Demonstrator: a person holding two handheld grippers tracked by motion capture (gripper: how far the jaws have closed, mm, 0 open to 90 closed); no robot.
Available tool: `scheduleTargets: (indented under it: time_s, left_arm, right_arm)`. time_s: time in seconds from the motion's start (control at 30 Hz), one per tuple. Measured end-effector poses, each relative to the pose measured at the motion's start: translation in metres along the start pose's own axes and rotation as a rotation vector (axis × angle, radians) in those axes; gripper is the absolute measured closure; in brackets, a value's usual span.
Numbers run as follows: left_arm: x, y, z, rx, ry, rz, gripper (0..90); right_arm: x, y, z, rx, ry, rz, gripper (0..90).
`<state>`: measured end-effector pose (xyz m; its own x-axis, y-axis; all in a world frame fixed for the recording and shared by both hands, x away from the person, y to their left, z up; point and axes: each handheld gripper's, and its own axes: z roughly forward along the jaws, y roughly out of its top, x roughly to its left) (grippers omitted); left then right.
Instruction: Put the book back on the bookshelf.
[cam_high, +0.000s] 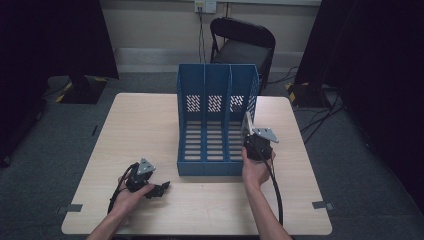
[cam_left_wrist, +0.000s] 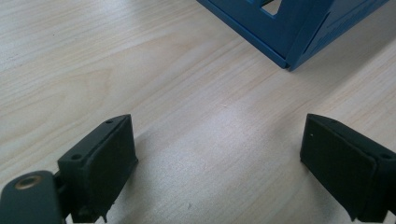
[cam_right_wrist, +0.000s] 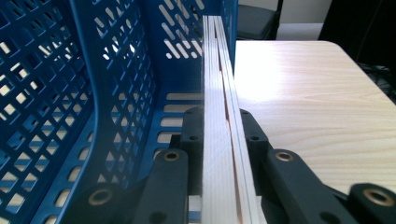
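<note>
Gripping two thin boards (cam_right_wrist: 219, 140) — right gripper (cam_right_wrist: 219, 154), one rack (cam_high: 216, 90).

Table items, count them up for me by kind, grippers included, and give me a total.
Blue file rack: 1
Thin pale wooden board, clamped in the right gripper: 1
Grippers: 2, the left gripper open over the table
Total: 4

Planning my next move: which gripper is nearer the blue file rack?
Right. The right gripper is at the rack's right compartment, shut on a thin white board; the left gripper rests open on the table before it.
</note>
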<state>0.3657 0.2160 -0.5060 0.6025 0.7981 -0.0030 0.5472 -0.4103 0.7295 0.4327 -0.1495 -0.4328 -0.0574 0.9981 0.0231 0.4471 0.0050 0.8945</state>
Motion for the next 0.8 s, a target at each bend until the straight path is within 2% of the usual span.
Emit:
scheduleTargets:
  time_s: [0.17,0.37,0.53,0.8]
  left_arm:
    - [0.0,0.0002,0.0002,0.0,0.0,0.001,9.3]
    - [-0.0003,-0.0001,-0.0001,0.0,0.001,0.001,9.5]
    - [-0.0005,-0.0003,-0.0001,-0.001,0.0,0.001,9.7]
    - [-0.0005,-0.0003,-0.0001,-0.001,-0.001,0.001,9.6]
  right_arm:
    - [0.0039,-0.0014,-0.001,-0.016,-0.035,-0.005,76.7]
    - [0.0072,-0.0011,-0.001,-0.003,-0.061,-0.016,76.3]
    - [0.006,-0.0005,-0.0015,-0.001,-0.056,-0.035,71.9]
    - [0.0004,0.0011,-0.0026,-0.005,-0.028,-0.017,66.5]
